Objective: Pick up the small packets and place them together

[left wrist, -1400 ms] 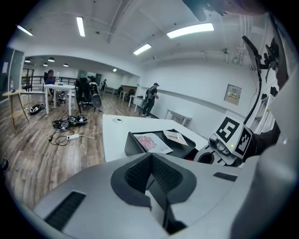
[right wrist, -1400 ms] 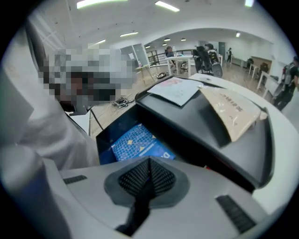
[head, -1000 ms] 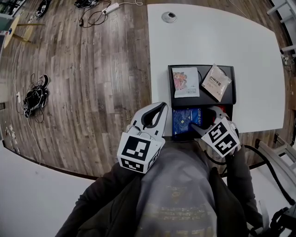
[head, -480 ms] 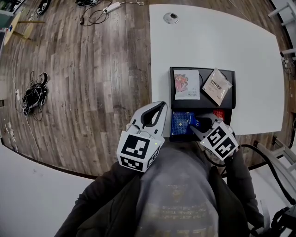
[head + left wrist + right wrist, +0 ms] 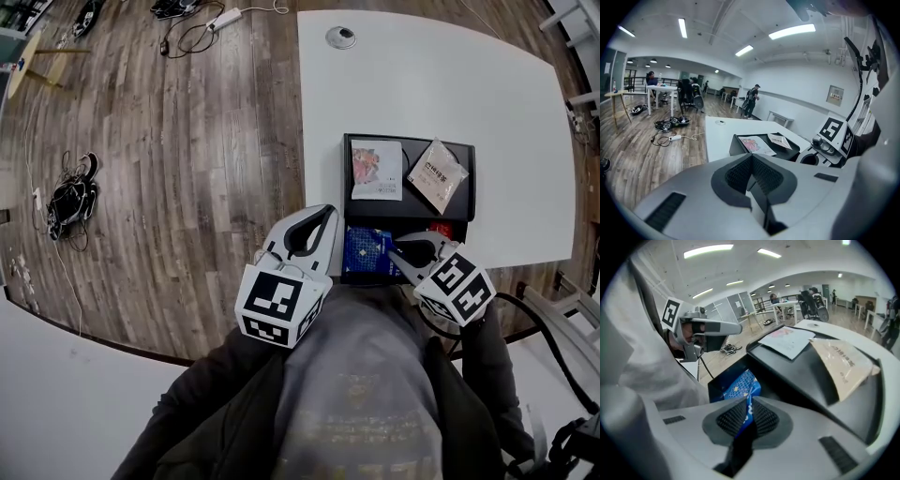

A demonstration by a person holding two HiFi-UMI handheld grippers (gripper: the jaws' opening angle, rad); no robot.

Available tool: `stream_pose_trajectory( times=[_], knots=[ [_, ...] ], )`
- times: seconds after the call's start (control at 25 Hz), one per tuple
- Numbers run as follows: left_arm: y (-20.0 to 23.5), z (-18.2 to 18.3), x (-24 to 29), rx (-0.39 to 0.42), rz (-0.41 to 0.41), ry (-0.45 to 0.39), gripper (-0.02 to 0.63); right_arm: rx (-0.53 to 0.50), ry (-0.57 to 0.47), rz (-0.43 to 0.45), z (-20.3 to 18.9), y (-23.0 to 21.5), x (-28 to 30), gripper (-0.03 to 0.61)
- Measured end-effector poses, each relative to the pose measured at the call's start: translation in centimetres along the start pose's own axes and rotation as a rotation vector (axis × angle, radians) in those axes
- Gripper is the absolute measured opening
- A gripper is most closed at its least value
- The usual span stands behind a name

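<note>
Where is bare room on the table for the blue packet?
The white table is bare beyond the black tray, toward the round cable port, and right of the tray. The tray's far compartment is crowded: pink-printed packet and beige packet.

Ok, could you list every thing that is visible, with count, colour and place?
white rounded table: one, white, upper right
black plastic tray: one, black, table's near edge
white paper packet with pink picture: one, white, far compartment, left
beige paper packet: one, beige, far compartment, right
blue patterned packet: one, blue, near compartment
red item: one, red, near compartment, partly hidden
tangled black cables: one heap, black, floor, left
left tongs: one, grey, shut, empty, left of tray
right tongs: one, grey, just closed on blue patterned packet
</note>
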State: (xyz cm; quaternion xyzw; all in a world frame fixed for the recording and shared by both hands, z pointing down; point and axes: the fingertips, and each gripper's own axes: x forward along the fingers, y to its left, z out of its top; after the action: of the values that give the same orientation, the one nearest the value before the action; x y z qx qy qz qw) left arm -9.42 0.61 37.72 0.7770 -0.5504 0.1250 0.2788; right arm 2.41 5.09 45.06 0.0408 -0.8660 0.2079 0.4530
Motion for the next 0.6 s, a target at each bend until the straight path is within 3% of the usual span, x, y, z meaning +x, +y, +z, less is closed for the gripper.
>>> stream_pose_trajectory(
  times=[0.36,0.6],
  knots=[
    [-1.4,0.9,-0.7,0.039,-0.026,-0.046,0.003,-0.001,-0.130,-0.106,2.5,0.9,-4.0,0.032],
    [-1.4,2.6,-1.3,0.069,0.000,-0.092,0.003,-0.013,-0.222,-0.108,4.5,0.9,-6.9,0.031]
  ],
)
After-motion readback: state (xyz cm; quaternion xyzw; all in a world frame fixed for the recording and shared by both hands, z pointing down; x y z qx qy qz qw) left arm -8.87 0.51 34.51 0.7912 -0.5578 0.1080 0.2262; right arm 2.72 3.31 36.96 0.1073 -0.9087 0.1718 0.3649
